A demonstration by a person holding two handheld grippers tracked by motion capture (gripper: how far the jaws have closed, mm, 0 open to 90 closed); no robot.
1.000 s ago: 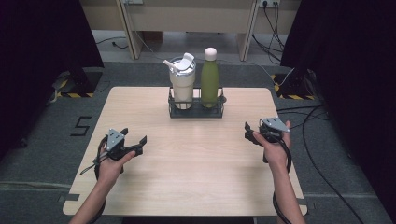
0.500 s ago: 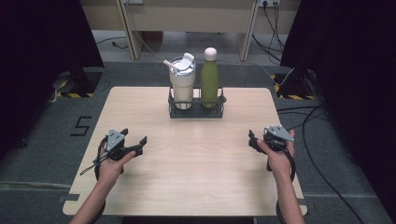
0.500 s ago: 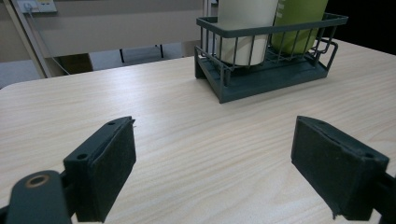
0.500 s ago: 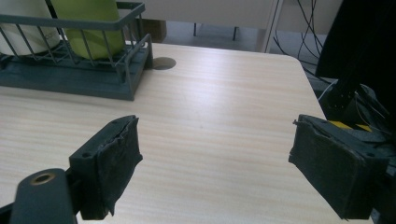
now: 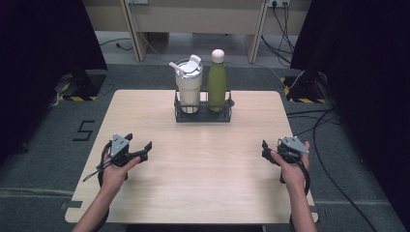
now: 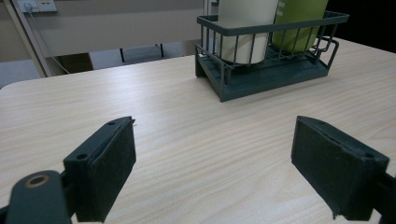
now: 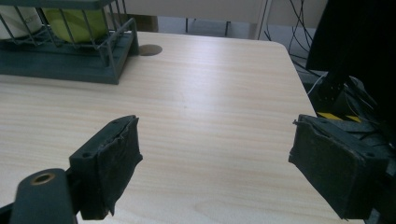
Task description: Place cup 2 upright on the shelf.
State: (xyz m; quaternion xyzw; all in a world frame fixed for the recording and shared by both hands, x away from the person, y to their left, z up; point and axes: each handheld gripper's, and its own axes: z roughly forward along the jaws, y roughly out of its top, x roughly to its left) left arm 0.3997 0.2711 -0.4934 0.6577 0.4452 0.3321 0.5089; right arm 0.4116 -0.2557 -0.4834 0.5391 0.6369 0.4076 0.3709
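Both tools hang low over the near half of the bench, each gripped in one of the person's hands, and neither touches anything. Left tool sits toward the near left corner; its jaws stand wide apart with bare wood between them, and its own view looks across the bench at the dark wire rack. Right tool sits close to the right edge, well apart from the left one; its jaws are likewise spread, with nothing between them, and its pads look frayed at the edges.

At the middle of the far edge stands the rack, upright and square to the bench. It holds two things side by side: a cream tumbler with a white lid on the left, and a green bottle with a pale cap on the right. Both stand upright and well away from the two tools.
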